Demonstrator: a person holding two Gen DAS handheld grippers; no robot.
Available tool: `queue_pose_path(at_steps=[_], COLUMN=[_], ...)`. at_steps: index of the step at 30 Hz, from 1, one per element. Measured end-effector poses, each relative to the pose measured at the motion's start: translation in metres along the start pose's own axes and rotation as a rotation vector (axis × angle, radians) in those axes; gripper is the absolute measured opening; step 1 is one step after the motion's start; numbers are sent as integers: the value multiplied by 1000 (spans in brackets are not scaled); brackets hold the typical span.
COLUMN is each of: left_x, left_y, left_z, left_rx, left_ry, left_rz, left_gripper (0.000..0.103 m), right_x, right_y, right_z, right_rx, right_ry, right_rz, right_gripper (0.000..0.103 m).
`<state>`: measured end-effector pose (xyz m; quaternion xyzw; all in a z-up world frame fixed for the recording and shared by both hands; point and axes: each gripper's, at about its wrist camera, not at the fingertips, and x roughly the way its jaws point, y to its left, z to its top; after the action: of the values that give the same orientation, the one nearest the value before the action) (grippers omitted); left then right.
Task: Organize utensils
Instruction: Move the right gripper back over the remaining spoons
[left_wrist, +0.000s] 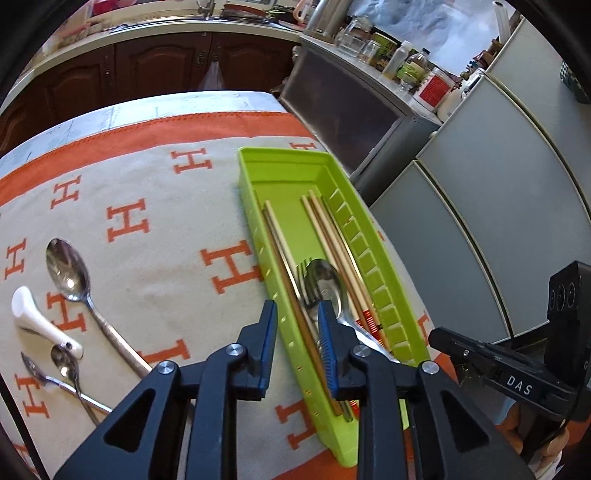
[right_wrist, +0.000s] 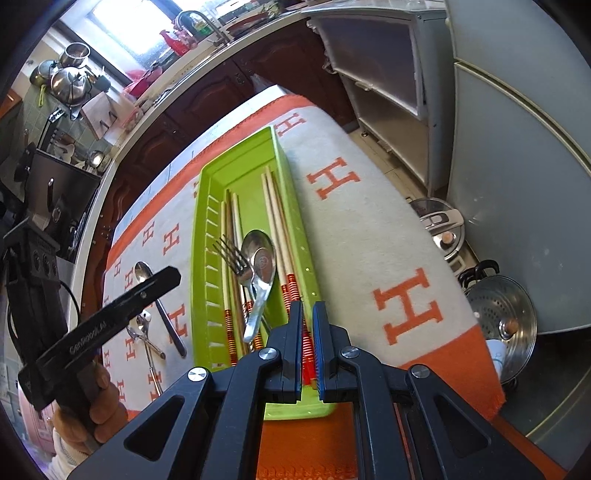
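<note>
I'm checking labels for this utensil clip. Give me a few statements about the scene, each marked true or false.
1. A fork lies in the green tray. True.
2. The tray is empty of chopsticks. False: several chopsticks lie in it.
3. A large metal spoon lies on the cloth, outside the tray. True.
4. The left gripper is clamped on a spoon. False: its fingers stand apart with nothing held.
5. The white ceramic spoon is in the tray. False: it lies on the cloth.

the nearly closed right gripper (right_wrist: 307, 314) hovers over the green tray (right_wrist: 207, 181) holding chopsticks (right_wrist: 275, 210), fork (right_wrist: 231, 254), spoon (right_wrist: 260, 262).
</note>
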<state>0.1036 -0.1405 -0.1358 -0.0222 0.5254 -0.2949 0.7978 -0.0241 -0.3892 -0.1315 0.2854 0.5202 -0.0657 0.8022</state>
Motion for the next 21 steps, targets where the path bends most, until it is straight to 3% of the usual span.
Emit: queue_pose_path(at_steps=[12, 21], left_x=[-25, -58], left_y=[48, 89], left_z=[-39, -65], left_rx=[-124, -207], left_ry=[15, -20], left_rz=[131, 219], left_gripper=[27, 38], right_x=[23, 26], right_y=[39, 88], right_z=[-2, -9], right_rx=[-78, -205], right_ry=[34, 46], right_rz=[7, 5], right_gripper=[6, 5])
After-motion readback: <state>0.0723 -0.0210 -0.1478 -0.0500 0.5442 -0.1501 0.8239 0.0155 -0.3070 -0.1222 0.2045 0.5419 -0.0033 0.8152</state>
